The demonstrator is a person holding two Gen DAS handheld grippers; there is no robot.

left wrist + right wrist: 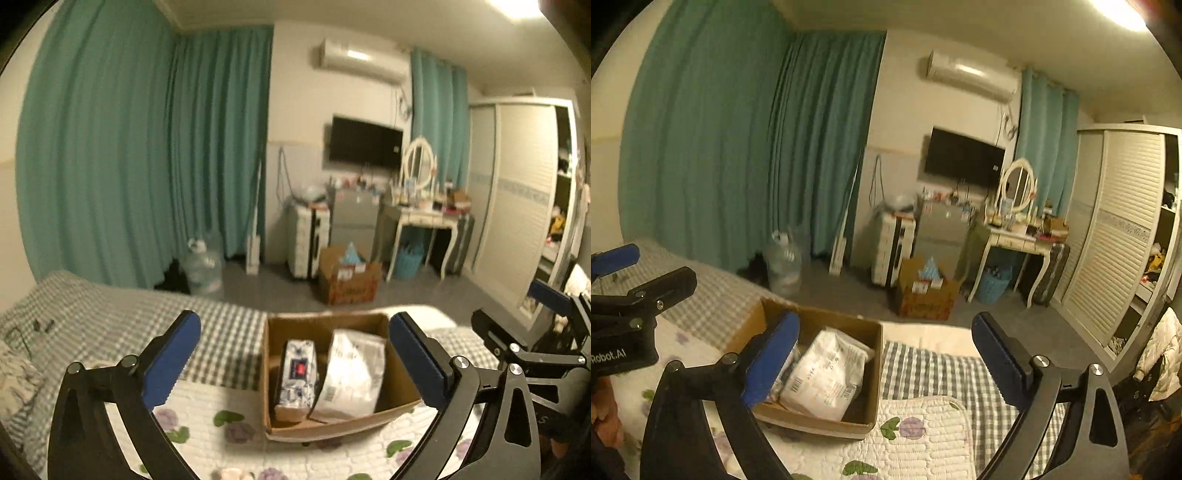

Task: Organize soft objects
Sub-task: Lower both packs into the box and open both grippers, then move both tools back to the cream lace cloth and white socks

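Tongs both released and empty, left gripper (pixel 295 365) and right gripper (pixel 886 365), with both soft packs (pixel 349 376) in the cardboard box (pixel 332 428), so I'd back off slowly, clear of its rim.

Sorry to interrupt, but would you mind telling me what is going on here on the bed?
A person is tidying soft packs into a cardboard box on the bed. A blue-patterned pack and a white pack already lie side by side inside it. The left tongs and the right tongs both stand wide open, holding nothing, raised above the box.
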